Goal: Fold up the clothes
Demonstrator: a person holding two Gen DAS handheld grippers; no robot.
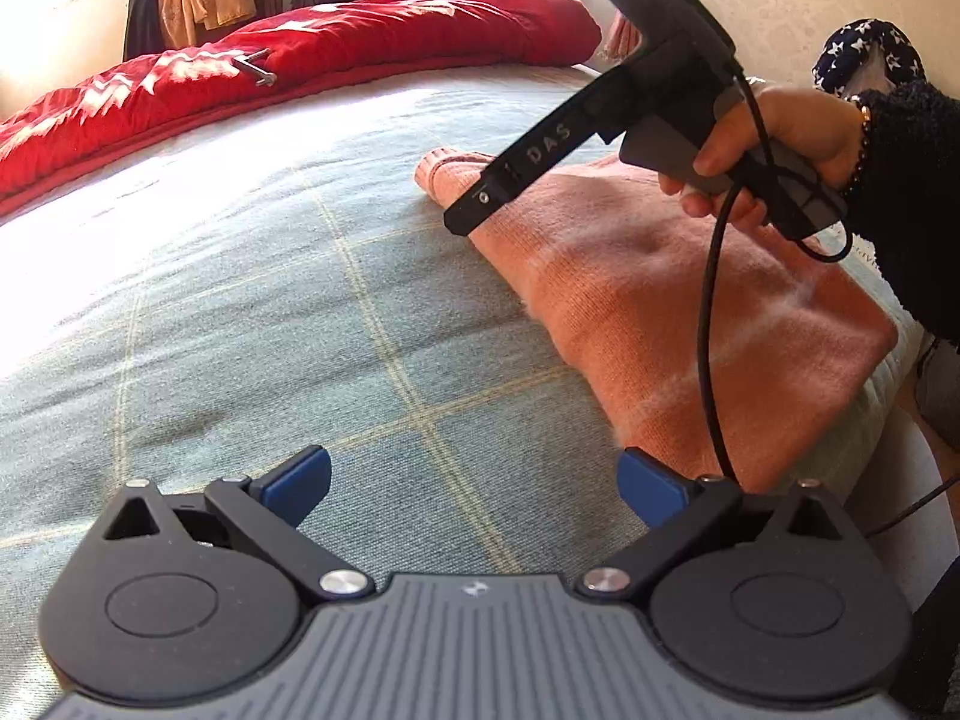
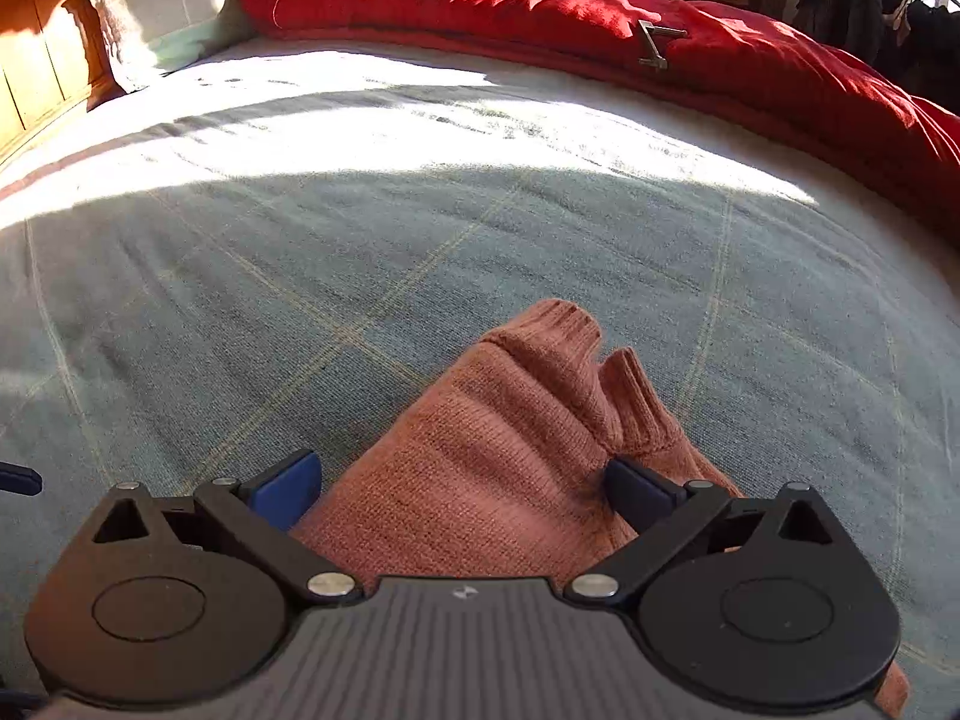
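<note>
Salmon-pink knit, a folded sweater (image 1: pixel 672 312), lies on the pale green checked bedspread (image 1: pixel 270 324), toward the near edge of the bed and well apart from the red duvet (image 1: pixel 336 42) bunched along the far side; from the left wrist view it reads as one flat oblong with a ribbed cuff (image 1: pixel 435 165) at its far end; the right wrist view comes in close and shows two ribbed cuffs (image 2: pixel 567 330) lying side by side at that far end of the sweater (image 2: pixel 480 450), one partly over the other. The left gripper (image 1: pixel 474 489) hangs over bare bedspread just beside the sweater's long edge, its blue pads spread wide with nothing between them. The right gripper (image 2: pixel 462 489) sits low over the sweater, fingers wide apart with the knit filling the gap; one pad (image 2: pixel 636 489) touches the fabric beside the cuffs, the other (image 2: pixel 282 489) stands just off the sweater's edge over the bedspread (image 2: pixel 300 252); nothing is pinched. Only the left view shows the right hand (image 1: pixel 780 144) wrapped round that gripper's handle, with a black cable (image 1: pixel 711 312) looping down across the sweater; only the right view shows a pillow (image 2: pixel 162 6) against a wooden headboard (image 2: pixel 36 48) beyond the duvet's (image 2: pixel 540 6) end; a small metal piece (image 2: pixel 657 45) rests on the duvet in both.
</note>
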